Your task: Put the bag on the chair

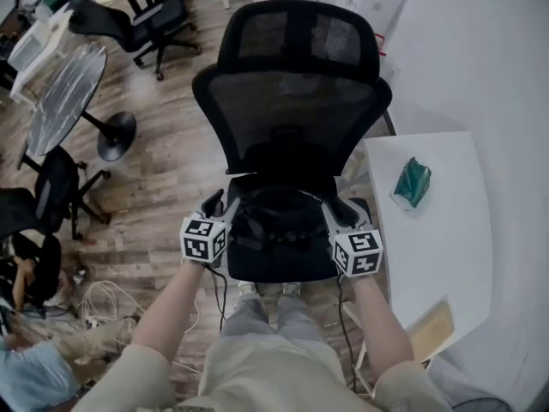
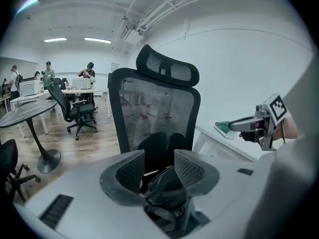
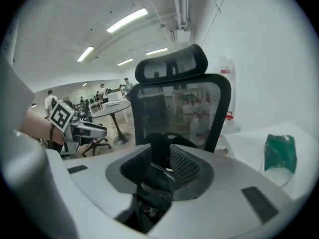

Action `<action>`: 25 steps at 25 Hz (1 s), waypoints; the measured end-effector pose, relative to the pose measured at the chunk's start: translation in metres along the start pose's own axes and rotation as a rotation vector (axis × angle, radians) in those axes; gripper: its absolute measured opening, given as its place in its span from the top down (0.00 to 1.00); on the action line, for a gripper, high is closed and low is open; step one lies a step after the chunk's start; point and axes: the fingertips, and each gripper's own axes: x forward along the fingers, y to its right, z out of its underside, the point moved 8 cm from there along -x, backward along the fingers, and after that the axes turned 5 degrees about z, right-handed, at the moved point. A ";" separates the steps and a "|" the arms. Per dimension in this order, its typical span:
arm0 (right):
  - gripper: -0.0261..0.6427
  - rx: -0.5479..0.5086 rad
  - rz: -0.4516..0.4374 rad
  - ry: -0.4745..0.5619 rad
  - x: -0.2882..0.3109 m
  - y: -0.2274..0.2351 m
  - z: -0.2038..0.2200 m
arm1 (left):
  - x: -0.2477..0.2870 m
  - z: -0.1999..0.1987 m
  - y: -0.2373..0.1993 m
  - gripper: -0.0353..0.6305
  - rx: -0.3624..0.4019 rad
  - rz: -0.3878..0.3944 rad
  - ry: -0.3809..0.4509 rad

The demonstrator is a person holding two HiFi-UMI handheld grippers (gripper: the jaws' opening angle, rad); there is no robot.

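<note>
1. Left gripper (image 1: 221, 209): the jaws stand wide. In the left gripper view a dark fold of the bag (image 1: 283, 223) lies between and just below them, and the pads do not look to press on it.
2. Right gripper (image 1: 341, 215): the jaws stand at a narrower gap. The right gripper view shows the bag's black edge in that gap, with no clear pinch, so it is judged not to be gripping.
3. Bag: it rests on the seat of the office chair (image 1: 292, 101), at lower centre of the head view, against the foot of the mesh backrest. The placing is judged all but done.
4. Governing relation: the bag lies directly between the two tools, one at its left end and one at its right. Its long axis runs left to right across the frame, and neither hand is nearer.
5. Coming move, as a judgement: each tool backs toward the lower edge of the frame. A strap could snag on a jaw.
6. Surroundings: a white table (image 1: 433, 256) at right bears a green packet (image 1: 413, 181), well apart from the seat.
</note>
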 end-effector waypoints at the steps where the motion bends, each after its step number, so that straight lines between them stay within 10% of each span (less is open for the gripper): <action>1: 0.77 -0.011 -0.001 0.021 -0.009 -0.003 -0.010 | -0.006 -0.006 0.003 0.65 0.009 0.004 0.002; 25: 0.92 -0.048 -0.149 0.456 -0.234 -0.077 -0.192 | -0.195 -0.173 0.110 0.84 0.286 0.119 0.410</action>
